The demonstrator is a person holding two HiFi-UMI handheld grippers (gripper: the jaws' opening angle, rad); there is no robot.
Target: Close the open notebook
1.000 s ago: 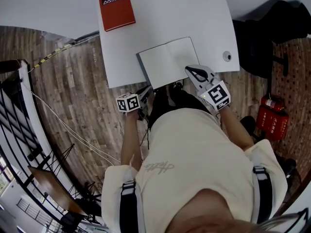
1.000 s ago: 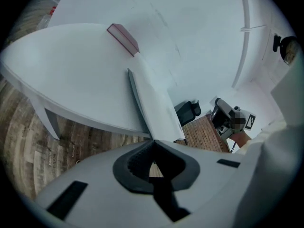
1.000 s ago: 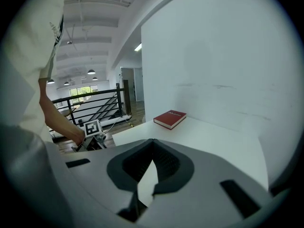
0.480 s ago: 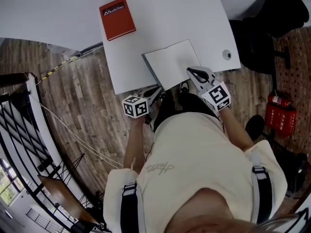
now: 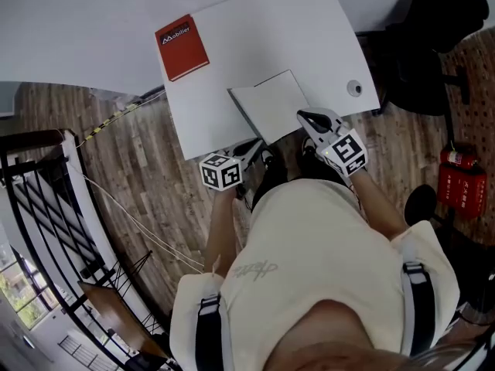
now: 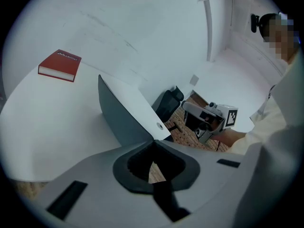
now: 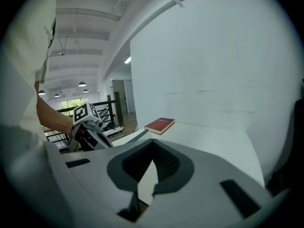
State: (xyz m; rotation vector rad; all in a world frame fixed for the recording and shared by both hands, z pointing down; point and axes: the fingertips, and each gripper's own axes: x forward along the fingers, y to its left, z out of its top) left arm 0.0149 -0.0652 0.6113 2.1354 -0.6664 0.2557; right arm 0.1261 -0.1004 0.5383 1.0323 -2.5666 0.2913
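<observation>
**Notebook half shut, cover standing up**

The notebook (image 5: 272,103) lies on the white counter (image 5: 263,29), close to the near edge. Its grey cover (image 6: 121,120) stands up tilted. It is not flat on the counter and not yet down on the pages.

The left gripper (image 6: 153,144) has its fingers pressed together. The near corner of the cover touches the tips of these fingers, and the cover rises up and away from them. Only a bit of wood floor (image 5: 131,153) shows through the small gap between the fingers.

The right gripper (image 5: 305,117) has its fingers pressed together too, and they hold nothing. Their tips are at the notebook's near right edge, across the notebook from the left fingers.

A red book (image 5: 182,47) lies flat far past both pairs of fingers, well apart from the notebook. A small round hole (image 5: 354,88) in the counter is off to the right of the right fingers.
</observation>
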